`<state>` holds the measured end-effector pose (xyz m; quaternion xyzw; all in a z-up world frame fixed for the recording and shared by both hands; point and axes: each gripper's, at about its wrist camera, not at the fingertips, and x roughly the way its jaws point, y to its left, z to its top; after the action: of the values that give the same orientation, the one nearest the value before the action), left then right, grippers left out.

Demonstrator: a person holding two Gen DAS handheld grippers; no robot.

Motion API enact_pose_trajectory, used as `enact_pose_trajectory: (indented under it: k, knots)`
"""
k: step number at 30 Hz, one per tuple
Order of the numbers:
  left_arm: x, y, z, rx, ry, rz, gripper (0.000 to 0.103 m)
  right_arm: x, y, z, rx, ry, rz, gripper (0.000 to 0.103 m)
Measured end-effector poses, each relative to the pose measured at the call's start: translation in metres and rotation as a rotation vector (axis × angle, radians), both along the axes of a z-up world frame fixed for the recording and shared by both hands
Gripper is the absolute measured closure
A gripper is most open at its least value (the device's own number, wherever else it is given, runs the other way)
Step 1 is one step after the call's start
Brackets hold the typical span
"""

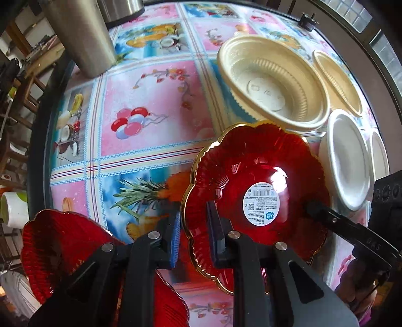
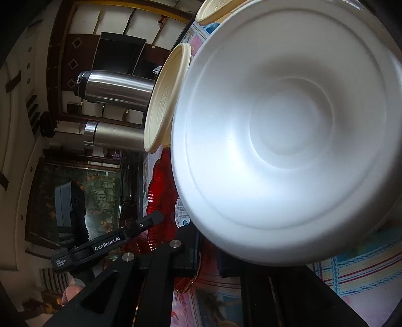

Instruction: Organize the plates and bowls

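A red gold-rimmed plate [image 1: 253, 186] with a white label is tilted above the table; my left gripper [image 1: 193, 226] straddles its left rim with a small gap, and my right gripper [image 1: 314, 207] grips its right edge. In the right wrist view the right gripper [image 2: 206, 249] is shut on the red plate's edge [image 2: 160, 191], partly hidden behind a white foam bowl [image 2: 289, 140]. A second red plate [image 1: 57, 254] lies at lower left. Two cream bowls [image 1: 273, 83] [image 1: 336, 80] and white foam bowls [image 1: 346, 161] sit at right.
Two steel flasks [image 1: 80, 35] [image 1: 123, 10] stand at the table's far left. The round table [image 1: 150, 105] has a colourful patterned cloth and a dark rim. Chairs and clutter lie beyond its left edge.
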<state>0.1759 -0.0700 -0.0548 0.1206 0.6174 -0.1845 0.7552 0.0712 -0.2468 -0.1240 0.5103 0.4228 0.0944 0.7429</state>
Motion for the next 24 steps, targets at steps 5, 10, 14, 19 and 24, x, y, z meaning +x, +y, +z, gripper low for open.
enact_pose_trajectory:
  k: [5, 10, 14, 19, 24]
  knots:
    - [-0.010, 0.009, 0.020, -0.020, -0.022, 0.005, 0.090, -0.007, -0.004, 0.005, -0.019, -0.013, -0.002, 0.093]
    - [-0.021, 0.024, 0.035, -0.053, -0.031, 0.008, 0.090, -0.016, -0.003, 0.013, -0.019, -0.046, 0.001, 0.093]
    - [-0.035, 0.037, 0.047, -0.089, -0.048, 0.016, 0.090, -0.022, 0.001, 0.018, -0.003, -0.058, 0.009, 0.093]
    - [-0.056, 0.065, 0.066, -0.119, -0.086, 0.030, 0.090, -0.030, 0.011, 0.035, -0.014, -0.087, 0.031, 0.093]
    - [-0.070, 0.115, 0.075, -0.133, -0.112, 0.082, 0.090, -0.030, 0.037, 0.066, -0.055, -0.140, 0.079, 0.092]
